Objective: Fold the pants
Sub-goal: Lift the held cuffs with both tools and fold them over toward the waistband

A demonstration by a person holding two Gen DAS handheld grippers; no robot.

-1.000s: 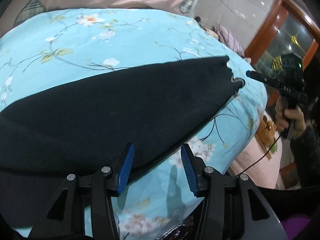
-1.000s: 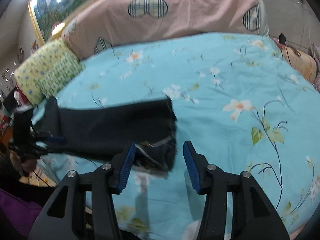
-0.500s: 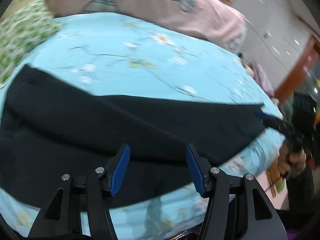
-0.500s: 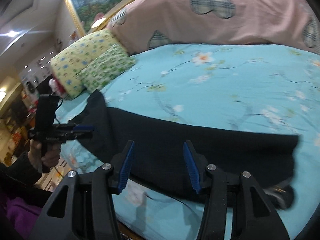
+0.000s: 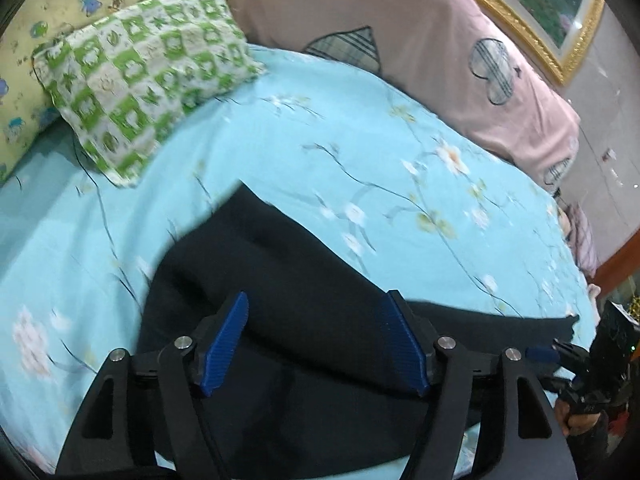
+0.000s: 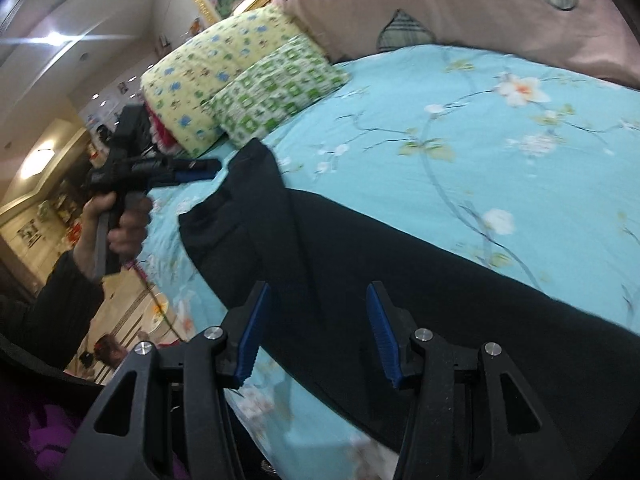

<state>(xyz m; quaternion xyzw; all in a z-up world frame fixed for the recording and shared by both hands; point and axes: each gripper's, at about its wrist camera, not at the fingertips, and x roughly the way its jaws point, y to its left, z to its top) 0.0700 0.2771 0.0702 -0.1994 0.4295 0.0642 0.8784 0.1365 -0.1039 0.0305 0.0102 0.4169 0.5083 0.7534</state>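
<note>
Black pants (image 5: 320, 300) lie stretched long across a bed with a light-blue floral sheet (image 5: 360, 168), near its front edge, one end bunched and folded near the pillows. Left gripper (image 5: 316, 340) hovers over the pants, blue-padded fingers (image 5: 226, 338) spread apart, nothing between them. Right gripper (image 6: 316, 332) also over the dark fabric, fingers (image 6: 380, 332) apart, empty. In right wrist view the left gripper (image 6: 208, 168) shows beside the pants' bunched end, held by the left hand (image 6: 120, 224); contact with cloth unclear. In left wrist view the right gripper (image 5: 544, 354) sits at the pants' far end by the bed edge. Green-checked pillow (image 5: 140, 76) and yellow pillow (image 6: 208, 80) lie well apart from the pants; pink quilt (image 5: 400, 40) behind.
</note>
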